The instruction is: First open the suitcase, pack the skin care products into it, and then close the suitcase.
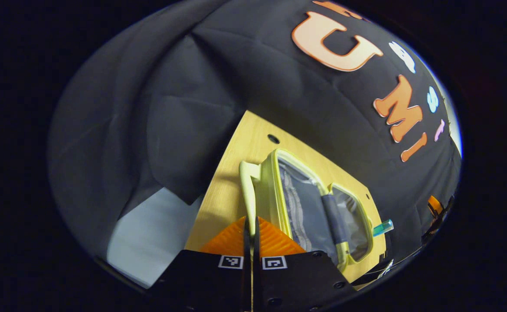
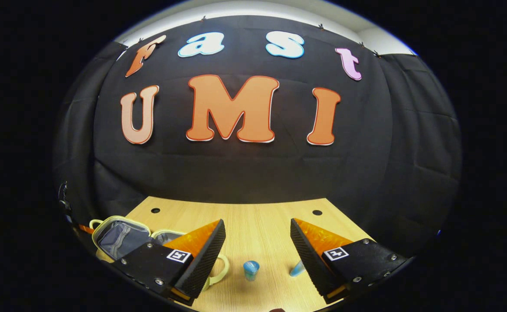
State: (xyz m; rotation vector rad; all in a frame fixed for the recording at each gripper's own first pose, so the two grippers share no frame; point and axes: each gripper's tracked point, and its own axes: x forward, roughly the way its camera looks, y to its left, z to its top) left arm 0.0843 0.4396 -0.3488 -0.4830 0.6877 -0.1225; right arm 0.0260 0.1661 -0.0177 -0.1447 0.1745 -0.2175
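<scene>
A small yellow suitcase (image 1: 309, 203) lies open on the wooden table (image 1: 253, 147), its grey lining showing. In the left gripper view my left gripper (image 1: 251, 229) is shut with nothing between its orange fingers, just beside the case's near edge. A teal bottle (image 1: 382, 227) stands past the case's far end. In the right gripper view the open suitcase (image 2: 119, 238) sits at the left. My right gripper (image 2: 257, 236) is wide open above the table. A small blue bottle (image 2: 251, 269) stands between and below its fingers, and a second blue product (image 2: 297, 268) leans by the right finger.
Black cloth walls close off the table's back and sides. Two round holes (image 2: 155, 210) mark the tabletop (image 2: 257, 216) near its far edge. A pale floor patch (image 1: 149, 234) shows beyond the table's side in the left gripper view.
</scene>
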